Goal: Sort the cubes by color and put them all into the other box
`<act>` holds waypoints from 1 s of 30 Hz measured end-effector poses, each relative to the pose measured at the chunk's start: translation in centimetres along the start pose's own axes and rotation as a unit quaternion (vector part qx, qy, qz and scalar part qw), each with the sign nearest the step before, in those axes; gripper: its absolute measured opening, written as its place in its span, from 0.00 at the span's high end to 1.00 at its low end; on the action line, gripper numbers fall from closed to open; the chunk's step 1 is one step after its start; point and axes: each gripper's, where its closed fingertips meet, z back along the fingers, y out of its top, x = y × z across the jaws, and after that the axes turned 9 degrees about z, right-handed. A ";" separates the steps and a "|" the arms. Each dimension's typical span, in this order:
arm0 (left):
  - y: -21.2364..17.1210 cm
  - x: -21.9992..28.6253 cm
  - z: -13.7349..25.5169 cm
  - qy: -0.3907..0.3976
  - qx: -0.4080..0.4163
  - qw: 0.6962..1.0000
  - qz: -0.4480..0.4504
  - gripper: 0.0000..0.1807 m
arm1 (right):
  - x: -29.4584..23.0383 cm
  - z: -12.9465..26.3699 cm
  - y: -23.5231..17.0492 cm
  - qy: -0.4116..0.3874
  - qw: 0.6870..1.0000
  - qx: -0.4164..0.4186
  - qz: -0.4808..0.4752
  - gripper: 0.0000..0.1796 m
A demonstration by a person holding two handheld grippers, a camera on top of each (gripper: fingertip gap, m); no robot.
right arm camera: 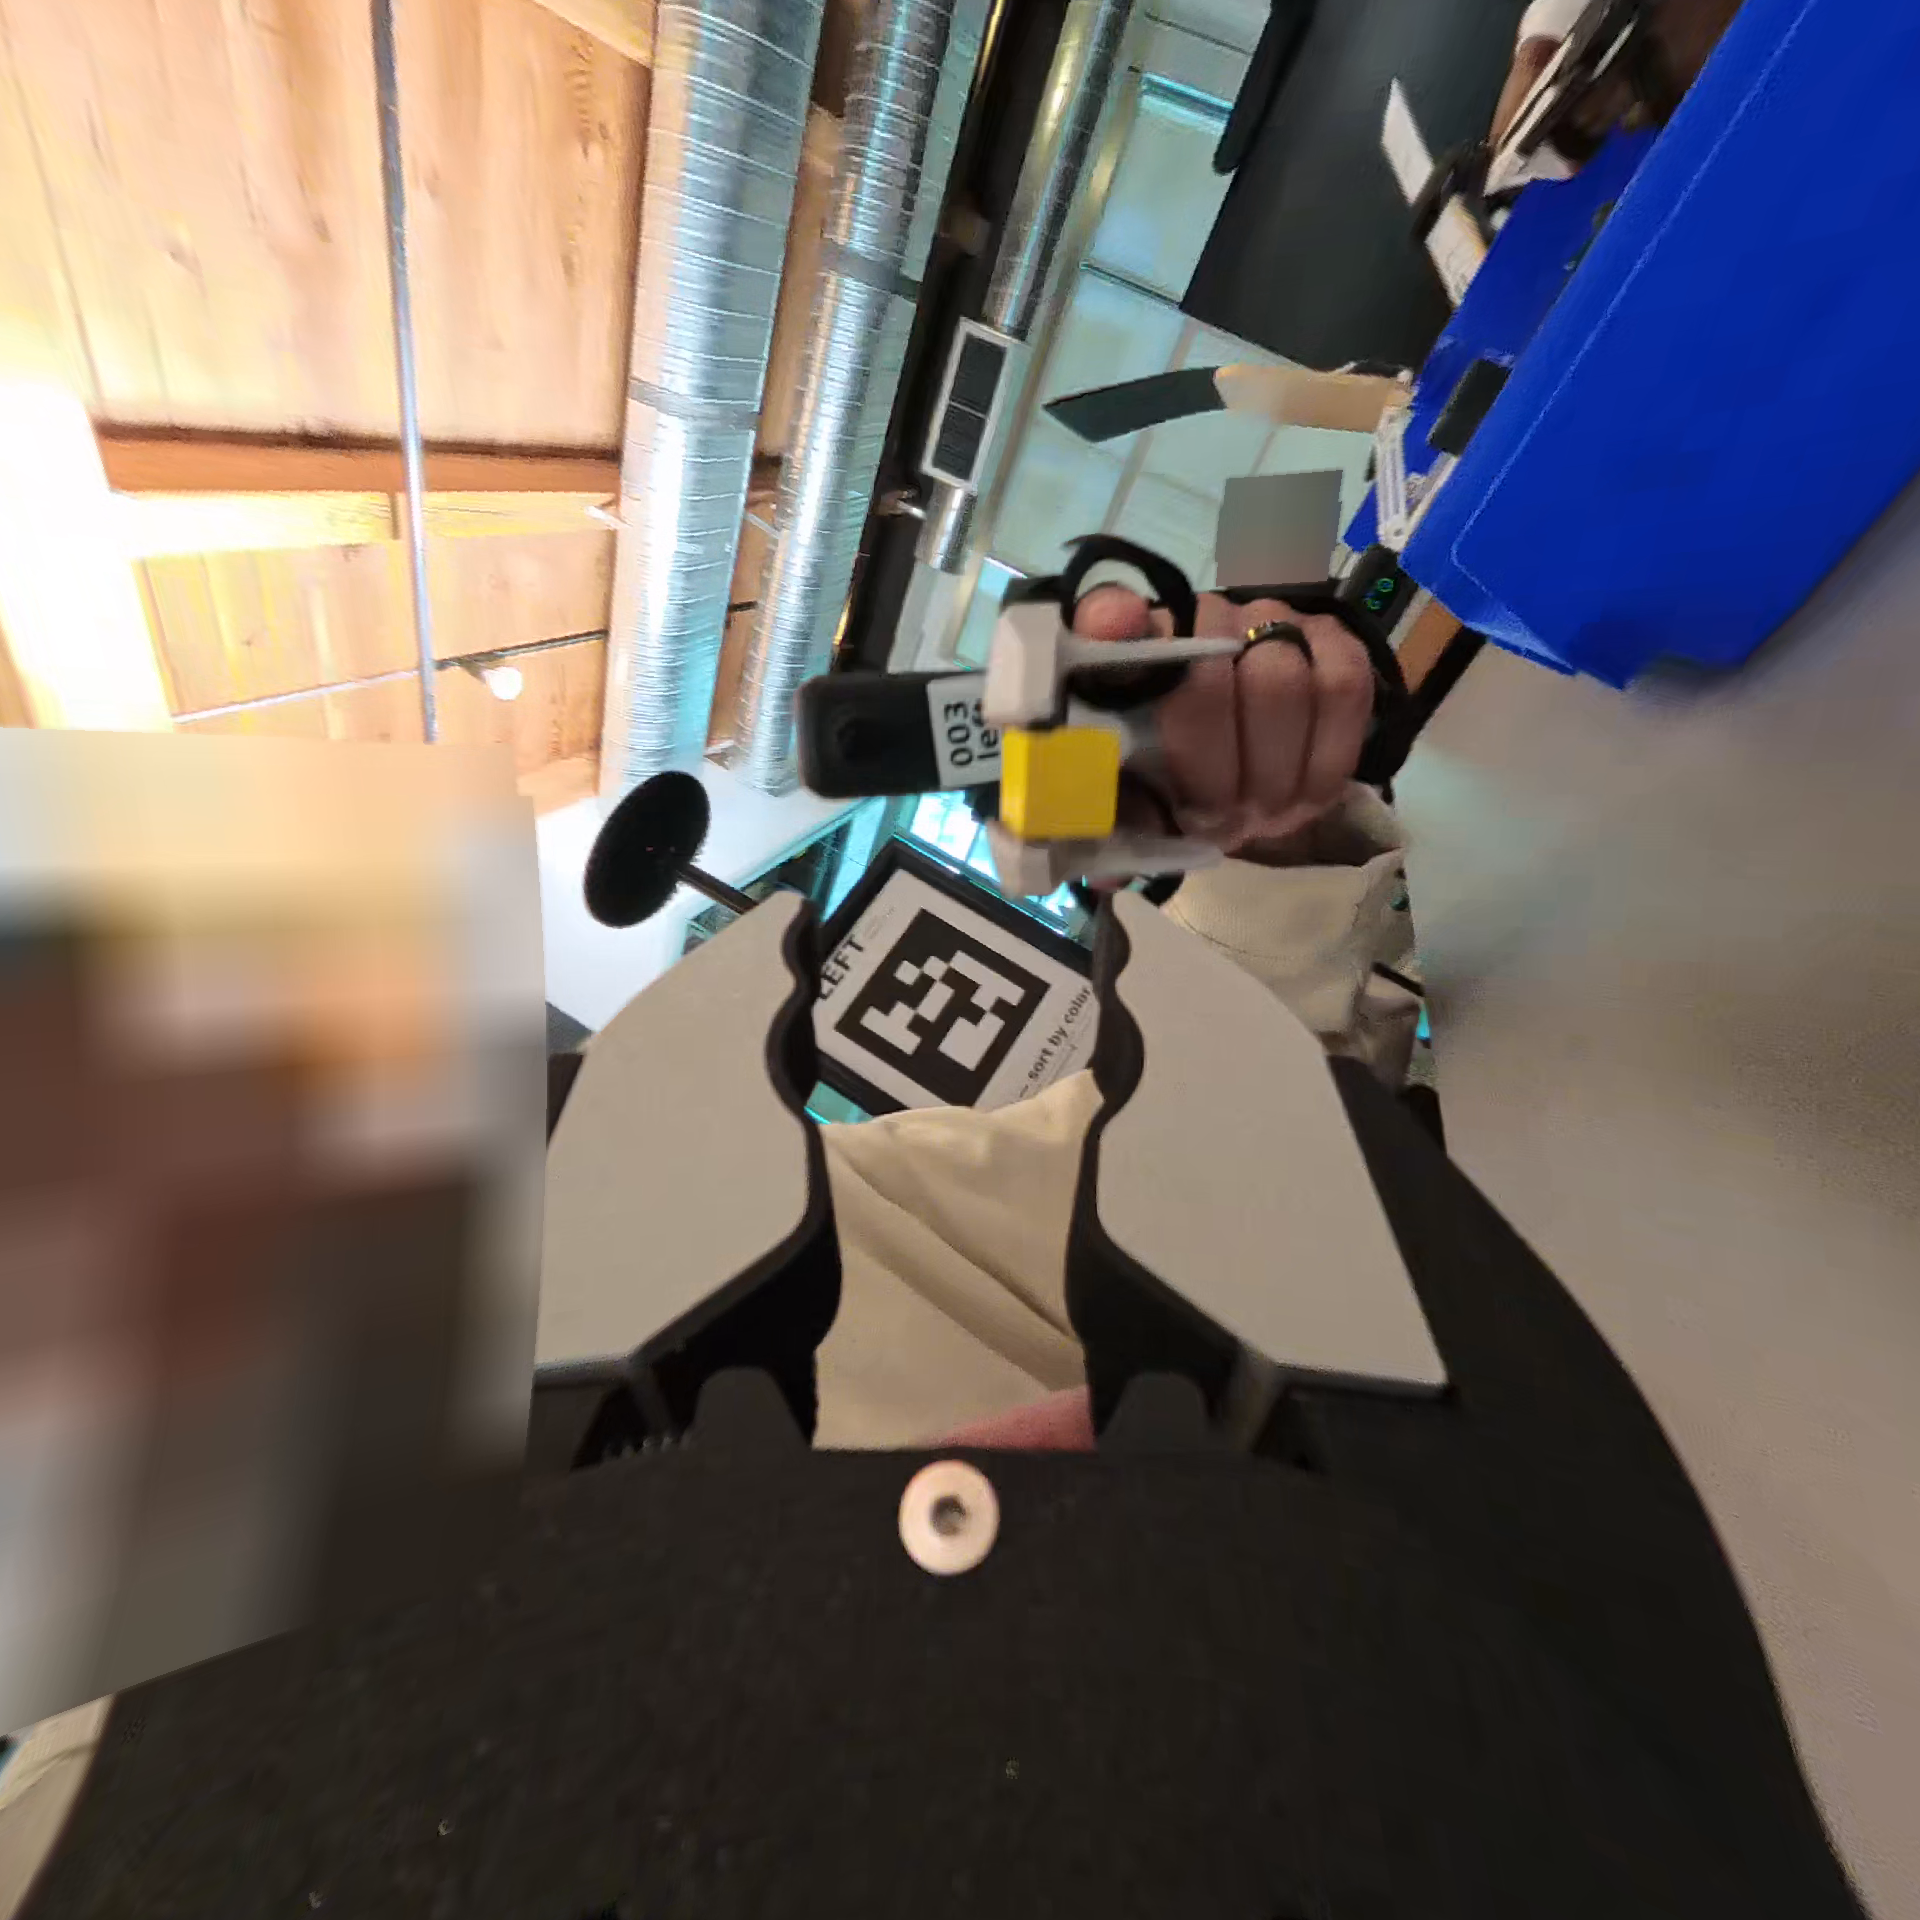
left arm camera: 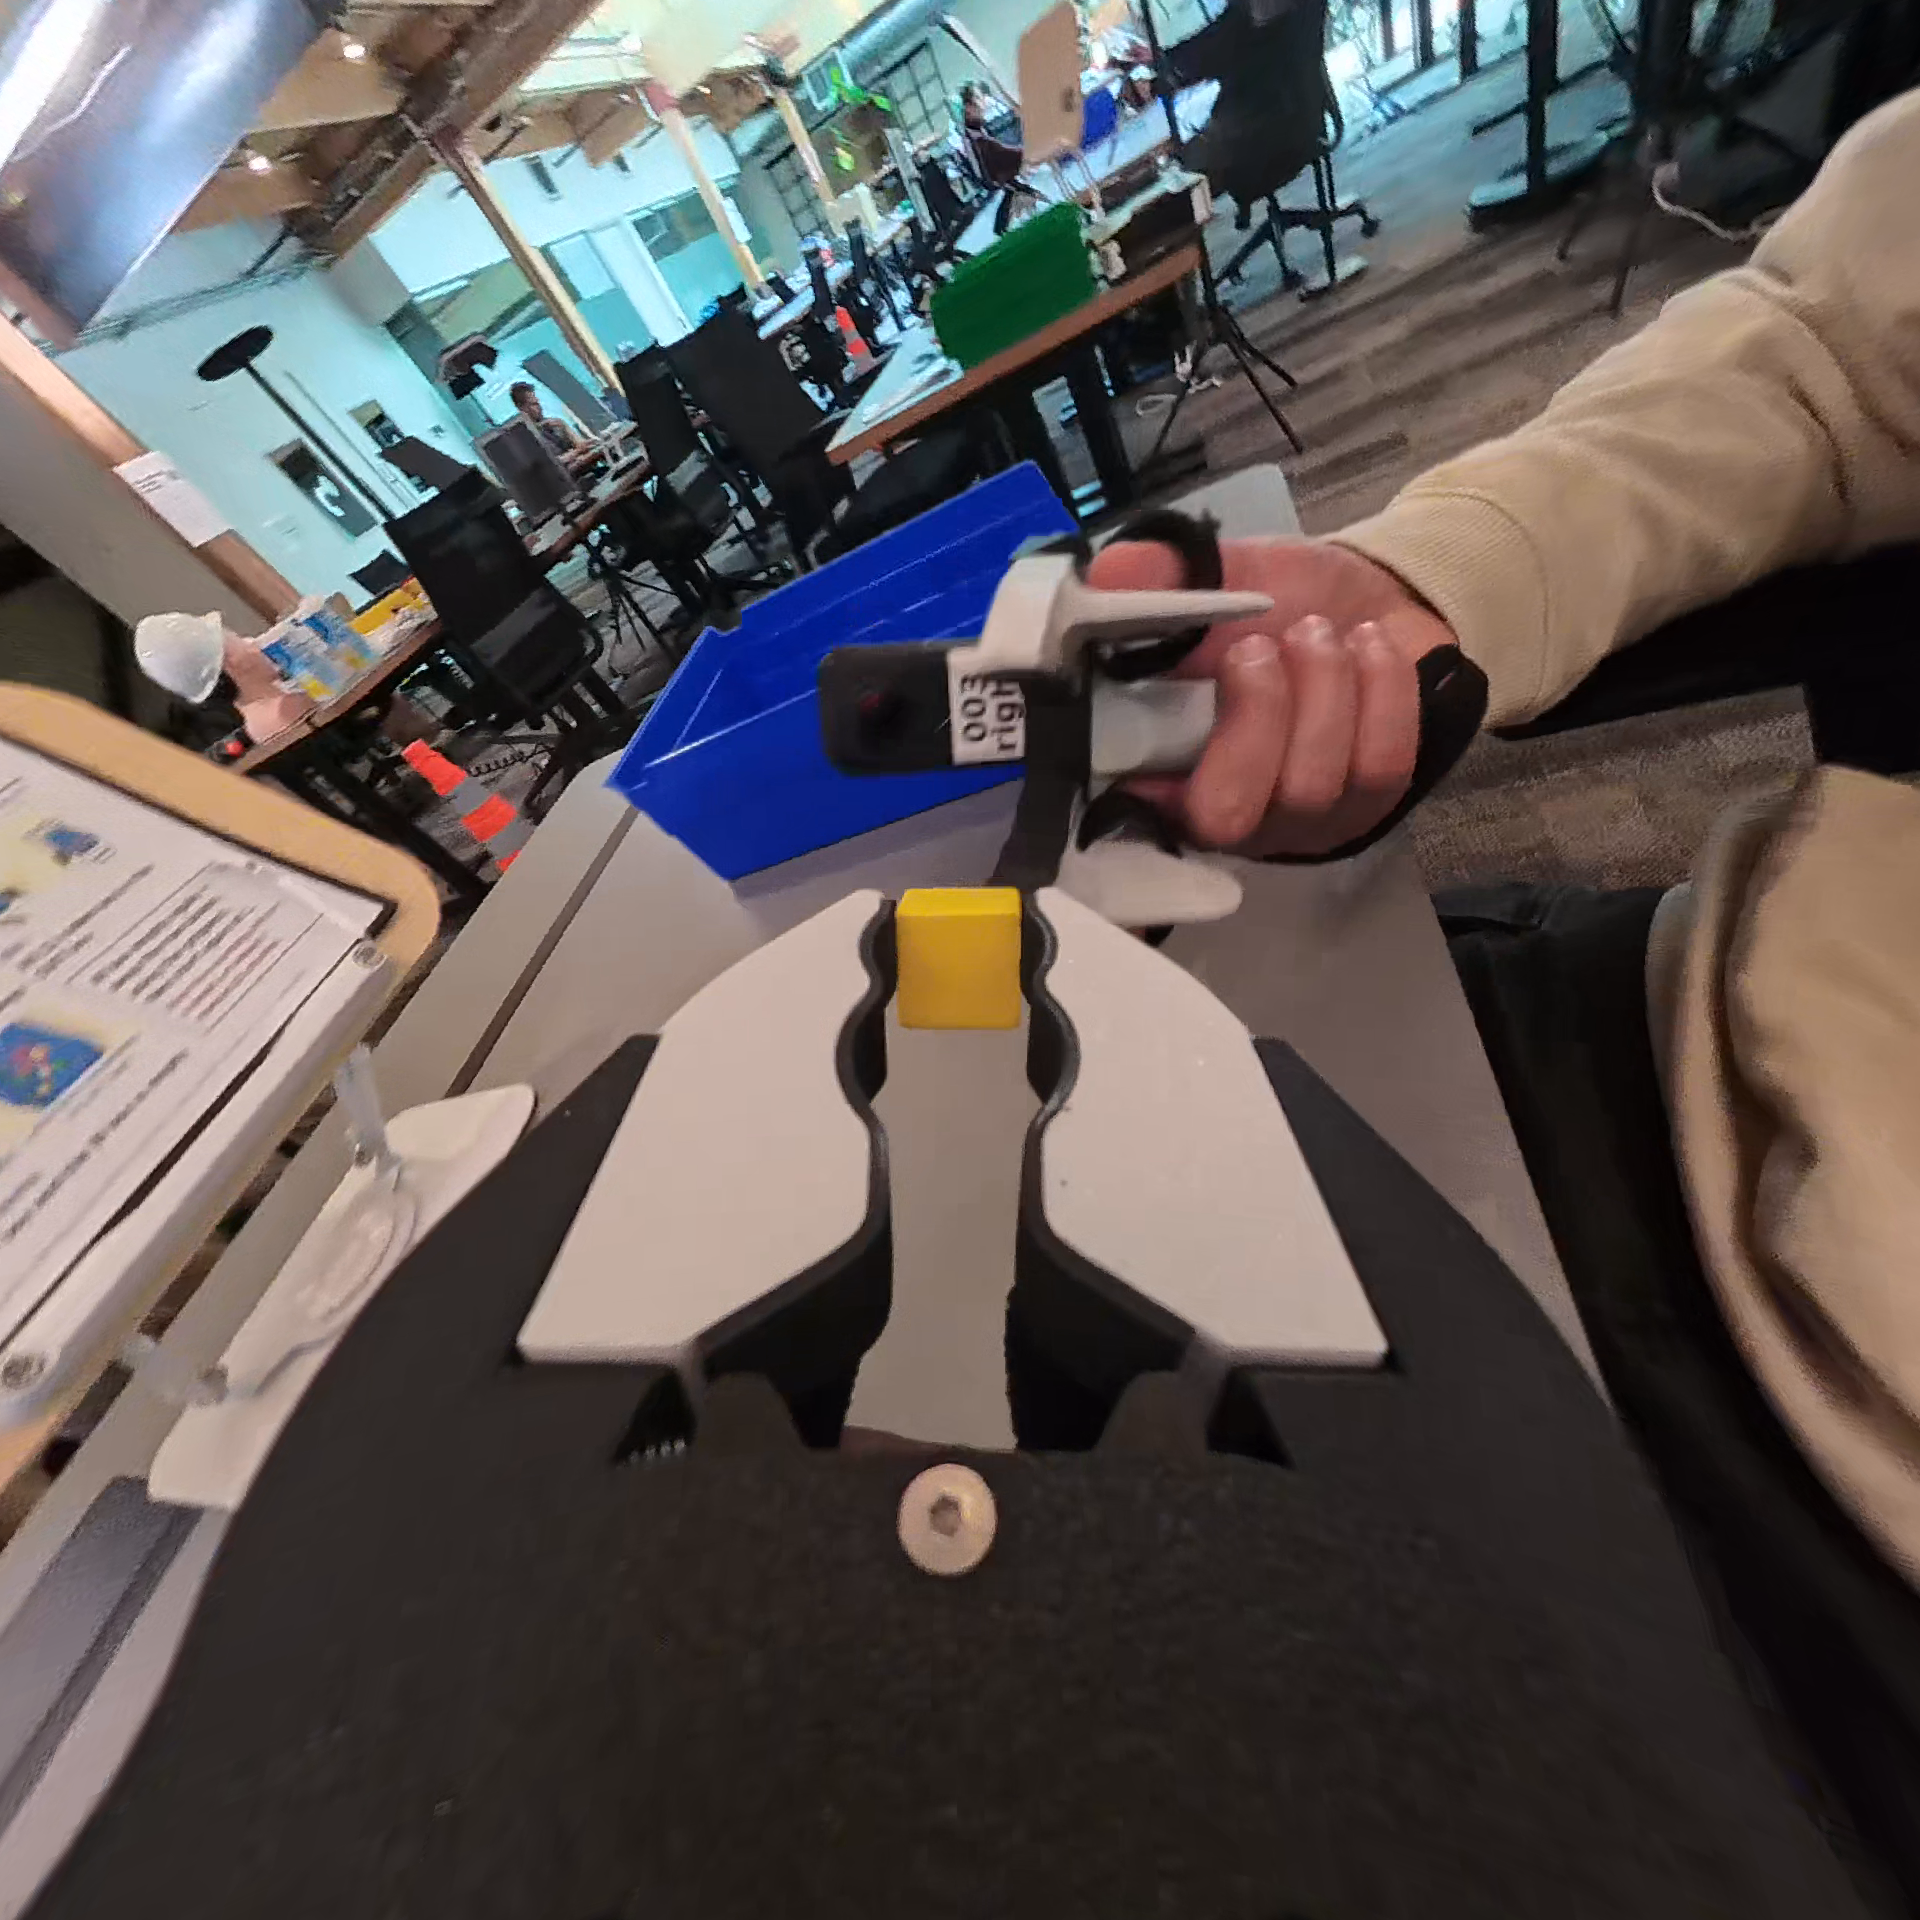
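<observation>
At the far left of the left wrist view, a framed instruction sheet [left arm camera: 156, 997] stands tilted on a white stand at the edge of the grey desk [left arm camera: 727, 935]. Toward the middle, the left tool [left arm camera: 958, 961] has its two fingers pressed against the sides of a yellow cube [left arm camera: 956, 971], which sits pinched between the tips above the desk surface. Just beyond the cube, a blue box [left arm camera: 831, 717] rests on the desk, its open top facing up; what lies inside it cannot be seen from here. To the right of the box, a hand [left arm camera: 1288, 707] in a cream sleeve [left arm camera: 1621, 436] holds the right tool [left arm camera: 1132, 883] above the desk, turned sideways, its white fingertips close to the left tool's right finger.

In the right wrist view, which is rolled on its side, the right tool's fingers are spread apart with nothing between them; through the gap show a card with a black-and-white square marker [right arm camera: 951, 1013] and cream cloth. Above the tips, the left tool appears with the yellow cube clamped at its end. At the far right edge lies the blue box.
</observation>
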 end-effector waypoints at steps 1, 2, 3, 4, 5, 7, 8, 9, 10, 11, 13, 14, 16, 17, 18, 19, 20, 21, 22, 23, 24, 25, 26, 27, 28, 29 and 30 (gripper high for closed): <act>0.2 0.1 -0.8 -0.005 -0.003 1.000 -0.008 0.88 | 0.3 -0.5 0.3 0.002 1.000 0.002 0.000 0.72; 0.3 0.3 -1.5 -0.011 -0.004 1.000 -0.010 0.88 | 0.7 -0.8 0.6 -0.002 1.000 0.002 0.008 0.71; 0.3 0.4 -2.0 -0.016 -0.003 1.000 -0.008 0.88 | 1.1 -0.9 0.7 -0.008 1.000 0.002 0.015 0.70; 0.1 0.5 -2.5 -0.022 -0.004 1.000 -0.004 0.88 | 1.4 -1.0 0.7 -0.012 1.000 0.000 0.019 0.70; -0.1 0.6 -3.0 -0.026 -0.004 1.000 0.002 0.88 | 1.7 -1.0 0.6 -0.012 1.000 -0.001 0.020 0.70; -0.6 0.5 -3.8 -0.020 0.000 1.000 0.018 0.88 | 2.1 -0.6 0.6 -0.001 1.000 0.001 0.019 0.87; -1.0 0.3 -4.1 -0.009 0.001 1.000 0.029 0.88 | 2.3 -0.2 0.7 -0.003 1.000 0.004 0.016 0.88; -1.4 0.2 -4.3 0.006 -0.002 0.999 0.045 0.87 | 2.7 0.2 0.8 -0.014 1.000 0.004 0.018 0.88; -1.8 0.1 -4.3 0.021 -0.008 0.998 0.061 0.83 | 2.9 0.7 1.0 -0.027 0.999 0.010 0.032 0.88; -2.1 0.2 -4.1 0.033 -0.013 0.996 0.079 0.76 | 2.8 1.3 1.2 -0.038 0.998 0.018 0.046 0.88; -2.7 0.9 -3.3 0.043 -0.018 0.990 0.132 0.70 | 2.5 3.0 1.7 -0.068 0.994 0.034 0.075 0.88; -3.0 1.1 -2.7 0.053 -0.014 0.985 0.165 0.69 | 2.5 4.1 1.8 -0.098 0.990 0.033 0.101 0.88; -3.9 1.3 -1.3 0.092 0.006 0.969 0.230 0.71 | 2.8 6.4 1.8 -0.184 0.967 0.023 0.174 0.88; -4.5 1.3 -0.6 0.117 0.012 0.959 0.257 0.71 | 3.0 7.7 1.8 -0.235 0.948 0.015 0.216 0.88; -5.2 1.5 0.1 0.140 0.016 0.951 0.275 0.72 | 3.1 9.0 1.9 -0.288 0.921 0.010 0.262 0.88; -5.7 1.7 0.7 0.163 0.017 0.945 0.284 0.74 | 3.2 10.5 1.9 -0.341 0.888 0.005 0.307 0.88; -6.2 1.8 1.3 0.187 0.014 0.940 0.286 0.76 | 3.1 12.0 1.9 -0.392 0.852 0.001 0.348 0.87; -6.5 1.9 1.8 0.208 0.009 0.936 0.284 0.76 | 3.0 13.3 1.8 -0.436 0.814 -0.001 0.385 0.88; -6.5 2.1 2.2 0.221 0.008 0.935 0.276 0.76 | 2.9 14.4 1.7 -0.470 0.779 -0.003 0.415 0.88; -6.5 2.2 2.4 0.228 0.004 0.937 0.264 0.78 | 2.8 15.3 1.4 -0.496 0.753 -0.009 0.433 0.88; -6.6 2.2 2.5 0.237 -0.004 0.939 0.250 0.78 | 3.0 15.9 0.9 -0.512 0.738 -0.017 0.440 0.88; -6.7 2.0 2.5 0.249 -0.014 0.940 0.233 0.78 | 3.2 16.1 0.5 -0.517 0.735 -0.025 0.438 0.88; -7.0 1.9 2.5 0.257 -0.025 0.942 0.217 0.78 | 3.4 16.3 0.1 -0.517 0.738 -0.029 0.433 0.88; -7.2 1.8 2.3 0.261 -0.036 0.943 0.203 0.78 | 3.6 16.3 -0.1 -0.515 0.743 -0.029 0.428 0.88; -7.5 1.8 2.1 0.264 -0.043 0.944 0.193 0.78 | 3.6 16.3 -0.1 -0.511 0.748 -0.027 0.422 0.88; -7.7 2.0 1.8 0.262 -0.049 0.945 0.189 0.78 | 3.6 16.2 -0.1 -0.507 0.753 -0.024 0.419 0.88; -8.0 2.2 1.5 0.257 -0.057 0.946 0.189 0.78 | 3.5 16.2 0.0 -0.504 0.757 -0.022 0.416 0.88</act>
